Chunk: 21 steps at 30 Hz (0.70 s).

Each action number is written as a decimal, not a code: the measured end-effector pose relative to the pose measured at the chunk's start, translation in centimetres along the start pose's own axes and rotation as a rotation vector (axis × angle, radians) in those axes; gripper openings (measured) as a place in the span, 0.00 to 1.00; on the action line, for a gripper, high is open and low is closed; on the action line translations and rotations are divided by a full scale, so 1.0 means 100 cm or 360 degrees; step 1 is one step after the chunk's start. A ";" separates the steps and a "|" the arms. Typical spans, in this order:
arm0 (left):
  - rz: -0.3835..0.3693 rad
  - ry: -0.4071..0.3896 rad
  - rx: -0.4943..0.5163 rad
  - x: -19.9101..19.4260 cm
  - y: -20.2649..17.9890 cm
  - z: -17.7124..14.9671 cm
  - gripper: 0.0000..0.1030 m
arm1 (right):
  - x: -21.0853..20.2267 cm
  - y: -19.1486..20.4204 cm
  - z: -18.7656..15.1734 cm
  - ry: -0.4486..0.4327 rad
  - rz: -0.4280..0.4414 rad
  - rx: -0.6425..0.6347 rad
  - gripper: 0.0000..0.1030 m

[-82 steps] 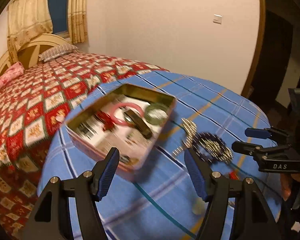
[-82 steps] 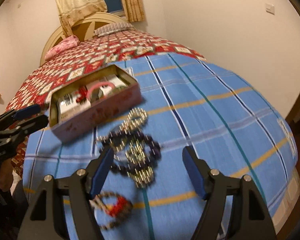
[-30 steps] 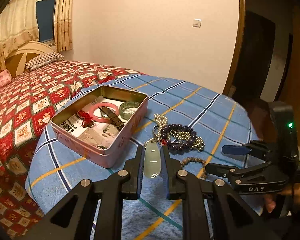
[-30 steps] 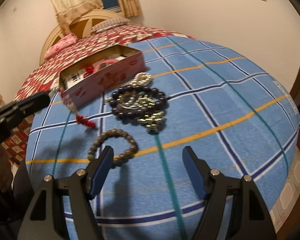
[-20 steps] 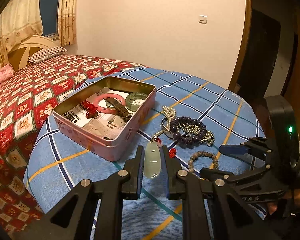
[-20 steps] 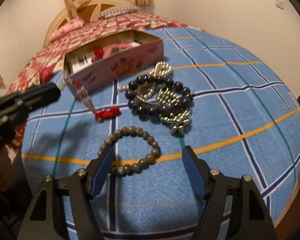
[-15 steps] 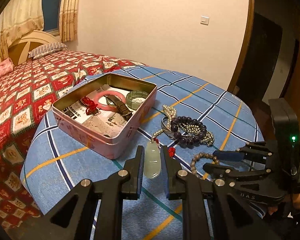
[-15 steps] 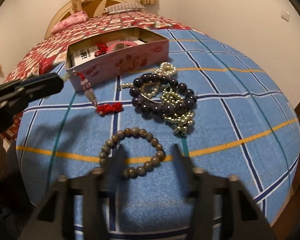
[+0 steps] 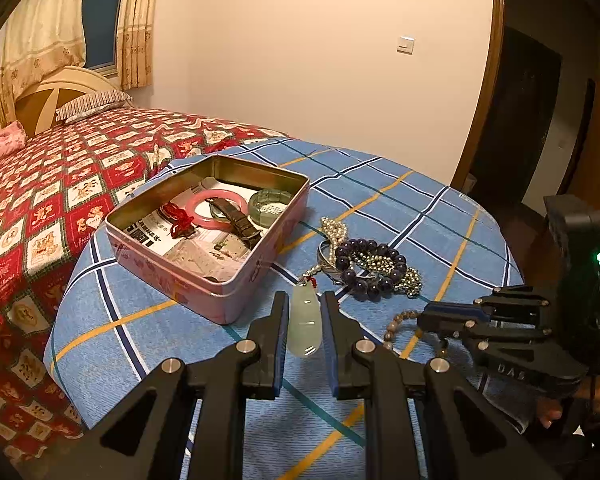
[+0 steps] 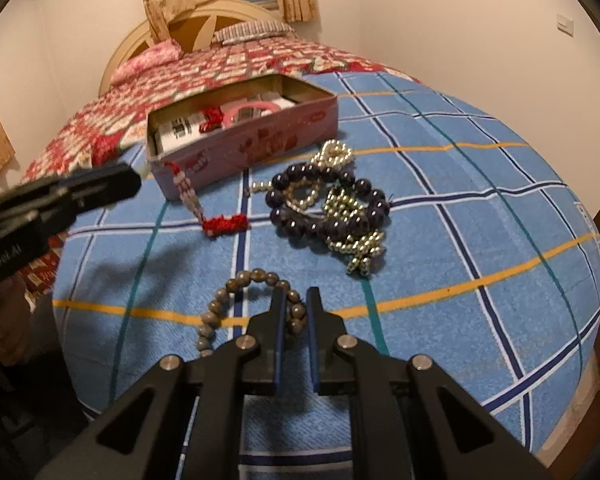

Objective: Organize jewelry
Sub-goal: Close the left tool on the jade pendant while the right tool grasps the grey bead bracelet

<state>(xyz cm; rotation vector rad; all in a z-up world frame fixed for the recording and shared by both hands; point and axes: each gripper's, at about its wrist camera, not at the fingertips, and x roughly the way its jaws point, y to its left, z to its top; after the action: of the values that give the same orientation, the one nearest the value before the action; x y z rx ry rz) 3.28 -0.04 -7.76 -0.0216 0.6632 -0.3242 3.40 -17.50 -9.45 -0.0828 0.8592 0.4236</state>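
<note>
A second ago my right gripper (image 10: pixel 294 300) stood wide open above the brown bead bracelet (image 10: pixel 236 300); now its jaws have come together on the near side of that bracelet, with beads pinched between them. My left gripper (image 9: pixel 304 312) has not changed: it stays clamped on the pale green pendant (image 9: pixel 305 324), whose bead cord with a red tassel (image 10: pixel 224 224) trails down to the cloth.

From left to right on the table: the pink tin box (image 9: pixel 204 280) stands open, and inside it lie a pink bangle (image 9: pixel 218 202), a brown watch strap (image 9: pixel 236 220), a green bangle (image 9: pixel 270 202) and a red knot (image 9: pixel 178 216) over printed paper. Just beside the box is a heap with the dark purple bead bracelet (image 10: pixel 324 204) tangled with a metallic bead chain (image 10: pixel 352 236). The brown bracelet lies nearer to me, apart from the heap.

The table carries a blue checked tablecloth (image 10: pixel 480 220) with yellow and white lines. Behind it, on the left, is a bed with a red patterned cover (image 9: pixel 60 176), then curtains (image 9: pixel 136 24) at a dark window, a plain wall with a switch (image 9: pixel 405 44), and a dark doorway (image 9: pixel 532 120) on the right.
</note>
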 end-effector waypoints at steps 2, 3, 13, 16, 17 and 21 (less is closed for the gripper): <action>-0.0001 -0.0011 0.0003 -0.002 -0.001 0.001 0.15 | -0.004 -0.002 0.001 -0.0024 0.0005 0.0017 0.10; -0.0002 -0.0019 0.0004 -0.004 -0.001 0.002 0.15 | -0.007 -0.003 0.003 -0.0036 0.0011 0.0029 0.10; -0.0009 -0.0077 0.0022 -0.018 -0.004 0.011 0.15 | -0.020 -0.007 0.010 -0.0114 0.0028 0.0065 0.10; -0.0010 -0.0093 0.0027 -0.021 -0.006 0.014 0.10 | -0.026 -0.007 0.014 -0.0142 0.0031 0.0063 0.10; -0.0014 -0.0096 0.0031 -0.022 -0.006 0.015 0.03 | -0.028 -0.006 0.015 -0.0150 0.0032 0.0060 0.10; -0.0023 -0.0096 0.0045 -0.023 -0.007 0.018 0.01 | -0.033 -0.006 0.021 -0.0178 0.0036 0.0055 0.10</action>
<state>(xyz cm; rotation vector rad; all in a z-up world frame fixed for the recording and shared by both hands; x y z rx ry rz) 2.47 -0.19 -4.87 -0.0094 0.5991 -0.3455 3.19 -18.61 -5.64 -0.0172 0.7576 0.4308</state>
